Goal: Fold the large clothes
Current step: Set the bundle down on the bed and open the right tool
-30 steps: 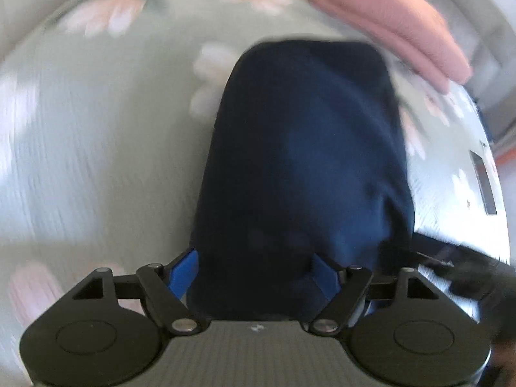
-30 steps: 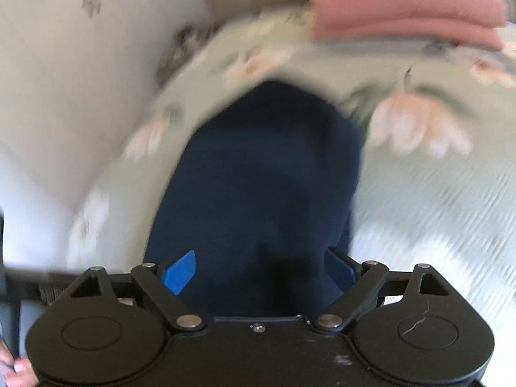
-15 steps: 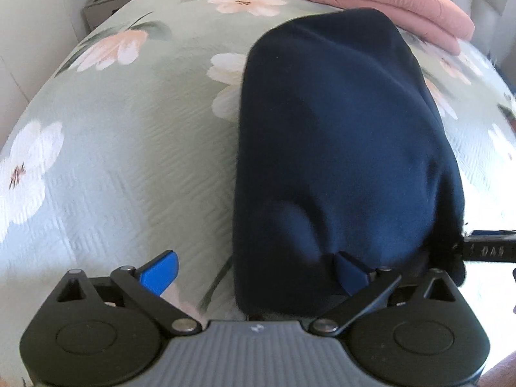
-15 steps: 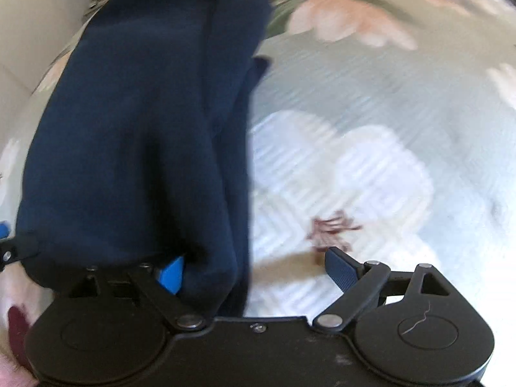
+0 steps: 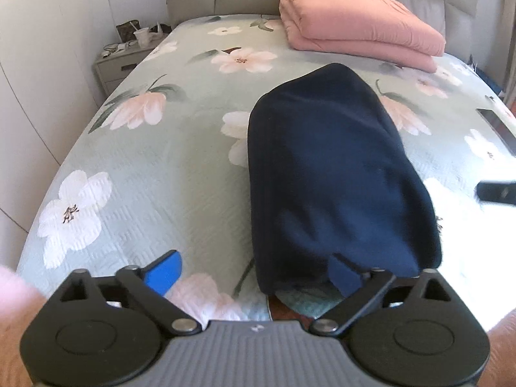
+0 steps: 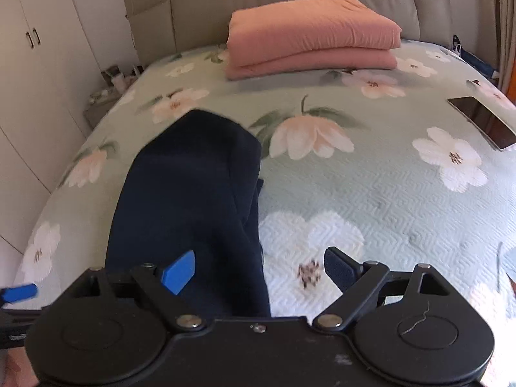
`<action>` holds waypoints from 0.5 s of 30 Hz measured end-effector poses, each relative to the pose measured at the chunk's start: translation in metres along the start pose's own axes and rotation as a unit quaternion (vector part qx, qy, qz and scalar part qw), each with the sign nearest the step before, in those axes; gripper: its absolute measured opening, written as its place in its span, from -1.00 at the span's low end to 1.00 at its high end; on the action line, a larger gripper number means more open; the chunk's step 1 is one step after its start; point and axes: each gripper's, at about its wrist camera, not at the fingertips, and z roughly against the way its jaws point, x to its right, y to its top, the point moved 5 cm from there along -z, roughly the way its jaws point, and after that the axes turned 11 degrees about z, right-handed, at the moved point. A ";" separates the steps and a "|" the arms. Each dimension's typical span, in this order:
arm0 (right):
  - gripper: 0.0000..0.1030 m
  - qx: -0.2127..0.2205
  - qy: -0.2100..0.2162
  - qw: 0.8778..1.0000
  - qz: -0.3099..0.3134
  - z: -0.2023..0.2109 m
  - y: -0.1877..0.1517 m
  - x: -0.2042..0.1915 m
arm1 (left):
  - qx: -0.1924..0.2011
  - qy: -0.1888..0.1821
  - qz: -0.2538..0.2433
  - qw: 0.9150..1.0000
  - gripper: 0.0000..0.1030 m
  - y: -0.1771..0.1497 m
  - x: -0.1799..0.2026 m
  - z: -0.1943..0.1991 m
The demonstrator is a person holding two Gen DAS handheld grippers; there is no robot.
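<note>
A folded navy garment (image 5: 332, 174) lies lengthwise on the floral bedspread (image 5: 154, 174), its near end at the bed's front edge. It also shows in the right wrist view (image 6: 190, 200). My left gripper (image 5: 254, 272) is open and empty, just in front of the garment's near left corner; its right finger overlaps the garment's near edge. My right gripper (image 6: 259, 271) is open and empty, over the garment's near right edge. The right gripper's tip (image 5: 496, 192) shows at the right of the left wrist view.
A folded pink quilt (image 5: 358, 25) lies at the head of the bed, also in the right wrist view (image 6: 309, 35). A phone (image 6: 483, 122) lies on the bedspread at the right. A nightstand (image 5: 122, 61) with clutter and white wardrobes (image 5: 35, 64) stand at the left.
Both grippers have let go of the navy garment and pulled back and up from it. The garment now lies flat and folded on the bed.
</note>
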 end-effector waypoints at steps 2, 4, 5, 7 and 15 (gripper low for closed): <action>1.00 0.000 0.016 1.000 0.007 0.000 -0.001 -0.006 | -0.008 0.004 0.004 1.000 0.94 0.000 0.000 0.007; 1.00 -0.002 0.048 0.999 0.009 0.007 -0.010 -0.025 | -0.021 -0.002 -0.002 1.000 0.94 -0.004 0.000 0.010; 1.00 -0.003 0.053 0.999 0.009 0.010 -0.014 -0.031 | -0.026 -0.001 -0.003 1.000 0.94 -0.006 0.000 0.010; 1.00 -0.018 0.044 0.999 0.023 0.010 -0.022 -0.043 | -0.037 0.007 -0.002 0.999 0.94 -0.009 -0.001 0.007; 1.00 -0.091 0.029 0.993 0.068 -0.028 -0.046 -0.069 | -0.048 0.021 -0.012 0.999 0.94 -0.021 -0.001 -0.011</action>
